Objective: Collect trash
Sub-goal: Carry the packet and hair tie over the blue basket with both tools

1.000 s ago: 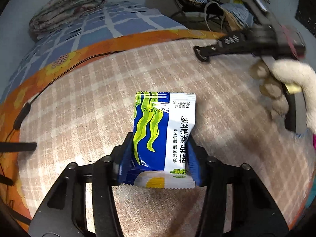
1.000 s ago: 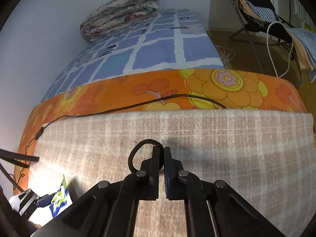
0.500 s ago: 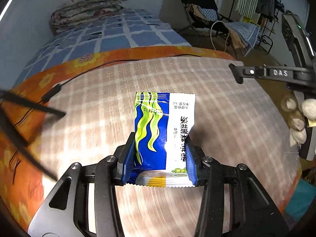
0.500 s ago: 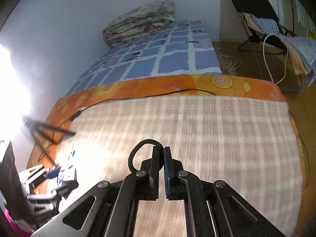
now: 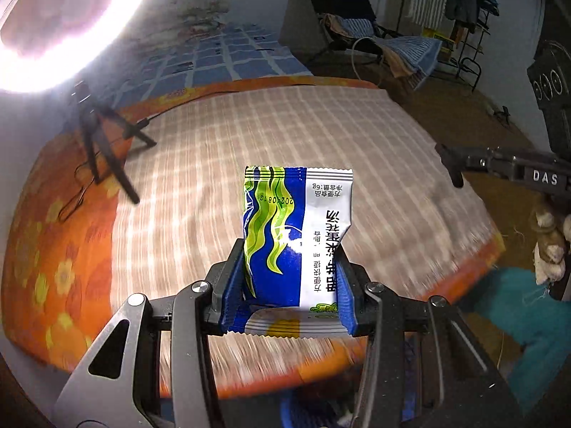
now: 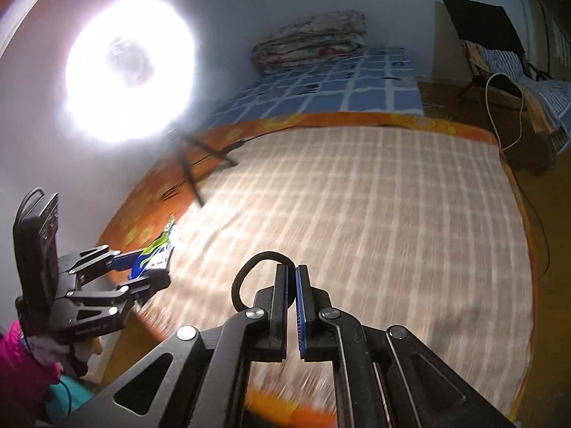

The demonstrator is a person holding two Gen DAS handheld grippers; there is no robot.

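Left gripper (image 5: 289, 278) is clamped on the packet (image 5: 296, 235): blue pads (image 5: 232, 285) press both side edges, so the jaws sit narrow at packet width. The packet stands up between the fingers, print upside down to the left wrist camera, off the blanket (image 5: 285, 135) and in the air over its near edge.

Right gripper (image 6: 291, 281) has its jaws fully closed, pads nearly touching. A black loop (image 6: 249, 271) curls out on its left side; we can't tell whether the pads pinch it.

From the right wrist view we see the left gripper (image 6: 142, 267) far left with the packet (image 6: 158, 249) sticking out, over the orange sheet (image 6: 142, 214) at the blanket's (image 6: 357, 214) left edge. Ring light (image 6: 128, 71) on a tripod (image 6: 192, 167) glares at upper left. Both views are motion-blurred.
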